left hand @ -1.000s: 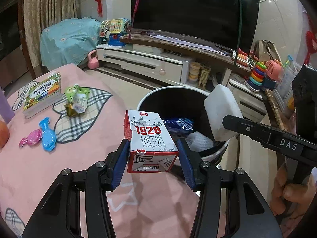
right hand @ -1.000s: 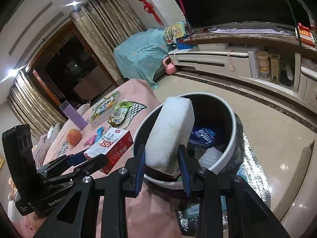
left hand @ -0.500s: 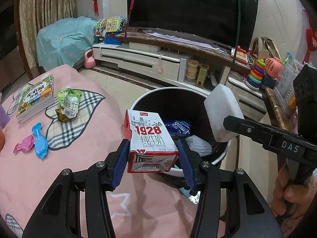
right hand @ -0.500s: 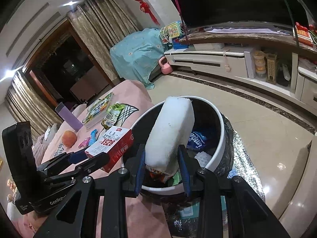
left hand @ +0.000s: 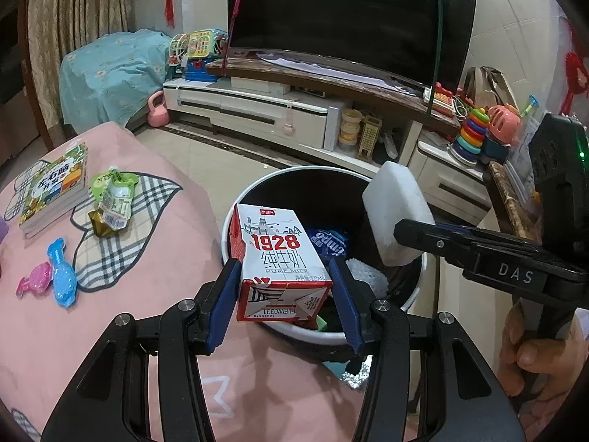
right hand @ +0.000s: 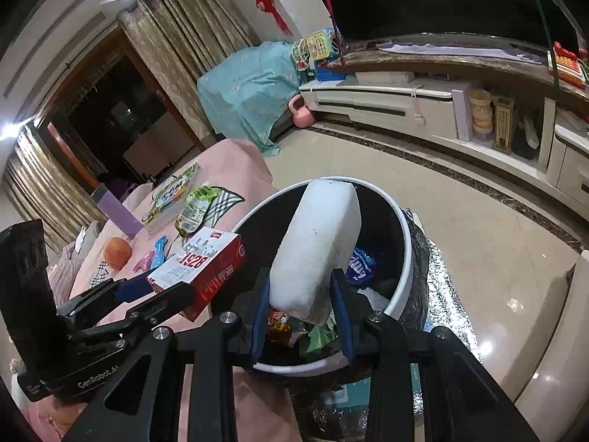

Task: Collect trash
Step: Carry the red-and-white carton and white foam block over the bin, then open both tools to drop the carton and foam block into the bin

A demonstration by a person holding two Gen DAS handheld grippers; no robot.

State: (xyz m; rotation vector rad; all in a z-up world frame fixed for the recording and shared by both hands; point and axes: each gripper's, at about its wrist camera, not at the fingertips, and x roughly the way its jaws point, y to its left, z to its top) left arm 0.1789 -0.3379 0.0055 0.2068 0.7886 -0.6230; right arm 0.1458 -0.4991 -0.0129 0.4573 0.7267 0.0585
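Observation:
My left gripper [left hand: 285,302] is shut on a red and white milk carton [left hand: 279,261] marked 1928 and holds it over the near left rim of the round black trash bin [left hand: 294,180]. My right gripper [right hand: 302,313] is shut on a white foam block [right hand: 316,250] and holds it over the bin [right hand: 405,228]. The block also shows in the left wrist view [left hand: 395,217], and the carton in the right wrist view [right hand: 202,269]. The bin holds a blue wrapper [left hand: 327,239] and other trash.
On the pink tablecloth [left hand: 129,294] lie a green pouch [left hand: 112,199], a book [left hand: 55,184], and pink and blue candy-shaped toys [left hand: 51,276]. An orange [right hand: 117,252] and a purple bottle [right hand: 116,210] stand further off. A TV cabinet [left hand: 276,110] runs behind the bin.
Both grippers have moved forward with their loads, further over the bin. The table items have slid left in the left wrist view. Neither grip has changed.

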